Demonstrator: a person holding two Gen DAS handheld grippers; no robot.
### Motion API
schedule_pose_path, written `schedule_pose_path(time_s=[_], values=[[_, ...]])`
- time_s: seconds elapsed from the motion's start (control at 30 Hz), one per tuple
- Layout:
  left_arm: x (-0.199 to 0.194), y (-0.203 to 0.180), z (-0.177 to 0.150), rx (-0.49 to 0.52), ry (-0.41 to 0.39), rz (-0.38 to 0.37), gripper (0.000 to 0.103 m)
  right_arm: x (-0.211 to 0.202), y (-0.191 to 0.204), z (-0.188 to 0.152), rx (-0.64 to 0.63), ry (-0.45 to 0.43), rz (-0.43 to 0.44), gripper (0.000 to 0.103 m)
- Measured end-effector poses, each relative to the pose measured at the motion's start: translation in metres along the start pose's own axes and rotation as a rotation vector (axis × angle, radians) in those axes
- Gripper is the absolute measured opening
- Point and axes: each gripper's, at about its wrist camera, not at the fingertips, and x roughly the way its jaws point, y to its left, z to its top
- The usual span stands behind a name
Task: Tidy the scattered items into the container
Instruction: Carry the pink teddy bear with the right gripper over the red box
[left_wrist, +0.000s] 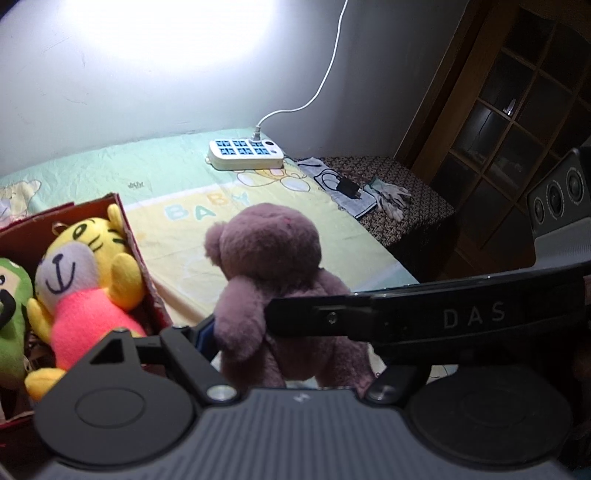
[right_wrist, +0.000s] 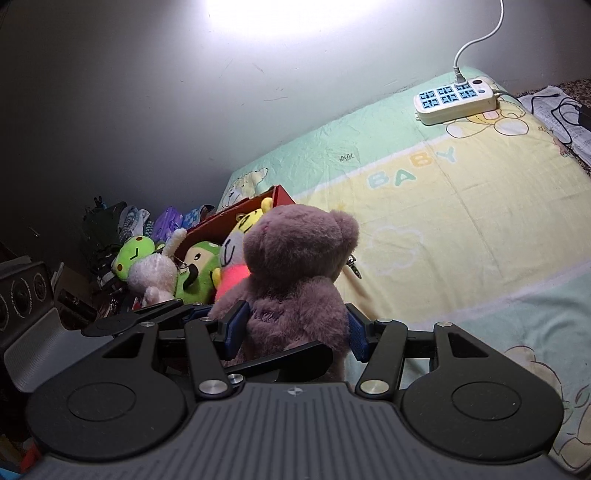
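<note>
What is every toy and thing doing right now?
Purple teddy bear: upright, gripped by both tools, outside the box.
Right tool: shut on the bear's body.
Left tool: shut on the bear.
Red box: open, toys inside.
Yellow tiger toy: lying in the box.
Green toy: in the box.
Power strip: white cable plugged in.

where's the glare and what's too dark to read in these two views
Left wrist view: the wall blows out white at top, and the wooden cabinet at right sinks into shadow. Right wrist view: the same hot spot at top centre, the clutter at left is murky, and the bed edge bends from fisheye distortion.
</note>
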Motion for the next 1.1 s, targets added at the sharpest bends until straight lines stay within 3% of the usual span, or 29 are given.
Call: schedule_pose_path(time_s=[0.57,0.8,1.1], values=[[-0.074,0.068,0.020,-0.024,-0.142,0.092,0.077,0.034,0.081,0.025,-0.131,-0.077,0.095,0.057],[-0.081,0.101,0.028,-0.051,-0.161,0.152,0.077,0.066,0.095,0.034,-0.120,-0.075,0.130,0.056],[-0.061,0.143,0.026,-0.093,-0.118,0.186,0.078,0.109,0.094,0.036,-0.092,-0.036,0.134,0.056]])
